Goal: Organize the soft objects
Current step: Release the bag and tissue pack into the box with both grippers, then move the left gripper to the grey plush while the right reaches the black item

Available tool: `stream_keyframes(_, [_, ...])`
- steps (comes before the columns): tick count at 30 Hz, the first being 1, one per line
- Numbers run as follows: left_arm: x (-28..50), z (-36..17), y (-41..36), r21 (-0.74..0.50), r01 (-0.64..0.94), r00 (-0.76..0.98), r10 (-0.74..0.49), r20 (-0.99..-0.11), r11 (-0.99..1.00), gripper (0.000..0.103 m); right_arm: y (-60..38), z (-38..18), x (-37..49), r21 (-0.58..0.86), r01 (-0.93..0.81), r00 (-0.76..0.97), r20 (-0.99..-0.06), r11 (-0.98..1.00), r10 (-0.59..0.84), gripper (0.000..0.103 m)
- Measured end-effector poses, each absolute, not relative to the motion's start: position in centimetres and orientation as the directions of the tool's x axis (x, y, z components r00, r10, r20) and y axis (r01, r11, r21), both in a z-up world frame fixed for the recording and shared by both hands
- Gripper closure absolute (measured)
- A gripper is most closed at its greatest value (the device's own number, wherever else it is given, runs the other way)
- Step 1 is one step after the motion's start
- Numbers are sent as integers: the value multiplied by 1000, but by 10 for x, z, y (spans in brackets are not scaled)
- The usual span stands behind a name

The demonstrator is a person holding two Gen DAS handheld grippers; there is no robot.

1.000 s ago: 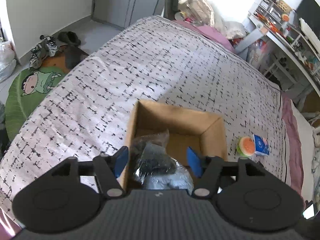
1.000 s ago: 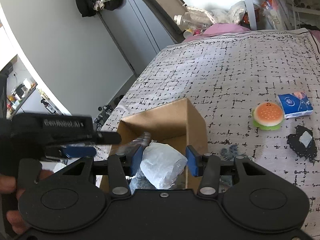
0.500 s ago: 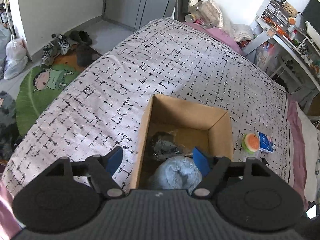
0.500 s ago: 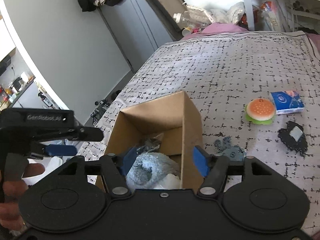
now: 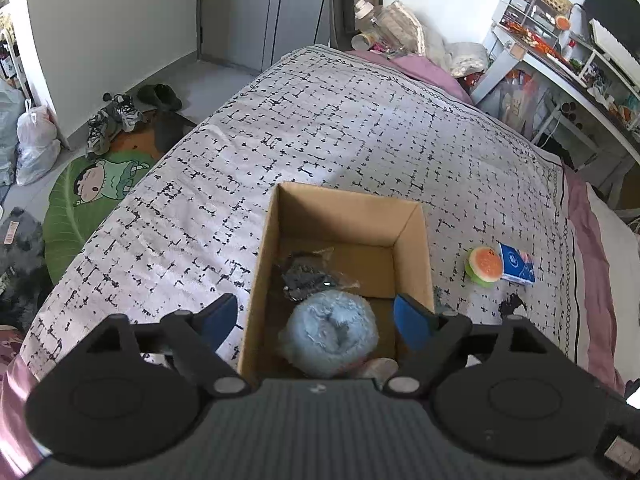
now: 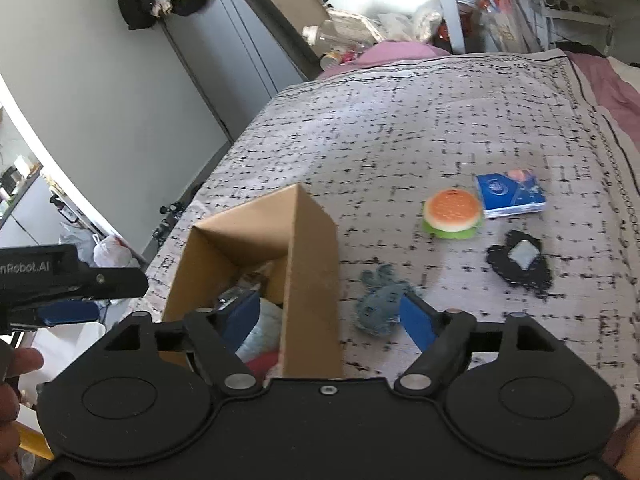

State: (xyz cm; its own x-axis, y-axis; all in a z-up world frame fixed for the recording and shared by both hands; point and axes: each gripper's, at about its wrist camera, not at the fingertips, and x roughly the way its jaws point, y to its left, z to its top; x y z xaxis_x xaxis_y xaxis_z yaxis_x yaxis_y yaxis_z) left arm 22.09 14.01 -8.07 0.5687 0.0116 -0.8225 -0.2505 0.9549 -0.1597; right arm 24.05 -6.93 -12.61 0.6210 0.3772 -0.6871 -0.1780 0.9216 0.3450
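I am looking down on a bed (image 5: 360, 128) covered in a white spread with a broken black grid print, a mauve sheet showing along its edges. On the floor beside it lie a green cartoon rug (image 5: 92, 196), a pair of sneakers (image 5: 112, 124) and white plastic bags (image 5: 34, 148); grey wardrobe doors (image 5: 260, 12) stand behind, and a cluttered white shelf unit (image 5: 560, 44) lines the far wall. My left gripper (image 5: 316, 318) has its jaws wide, empty, over the open cardboard box (image 5: 344, 216), where a fluffy blue plush roll (image 5: 332, 332) sits beside a dark bundle in clear wrap (image 5: 306, 272). My right gripper (image 6: 328, 316) also has wide, empty jaws, straddling the box's near wall (image 6: 312, 280). On the spread outside the box lie a small blue-grey plush (image 6: 380, 300), a burger-shaped squishy (image 6: 452, 212), a blue tissue pack (image 6: 510, 194) whose print I cannot read, and a black lacy piece (image 6: 520, 266). The left gripper's side reads "nRobot.AI" (image 6: 24, 267) in the right view.
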Motion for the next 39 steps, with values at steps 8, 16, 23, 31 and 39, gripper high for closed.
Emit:
stream_keyframes(8, [223,-77,107,-138,-203,559,0,-829,969,14,-99,-116,243,354,-145,640,-679,924,360,15])
stream_keyframes(16, [231,-77,74,-118,-194,556,10,-831,974,14,-136,-117,251,377,-61,653,-686,924,323,15])
stream_keyframes(23, [241,-84,45,-104,-182,557,15,-830,978,14,-167,-124,263,394,21,655,-700,919,285,16])
stream_keyframes(31, [255,-94,9,-108,-175,555,8,-832,979,18,-196,-138,273,429,90,650,-709,899,273,22])
stream_keyframes(39, [274,-122,-21,-110,-186,517,2,-856,976,39,-211,-159,285,446,124,624,-729,886,280,39])
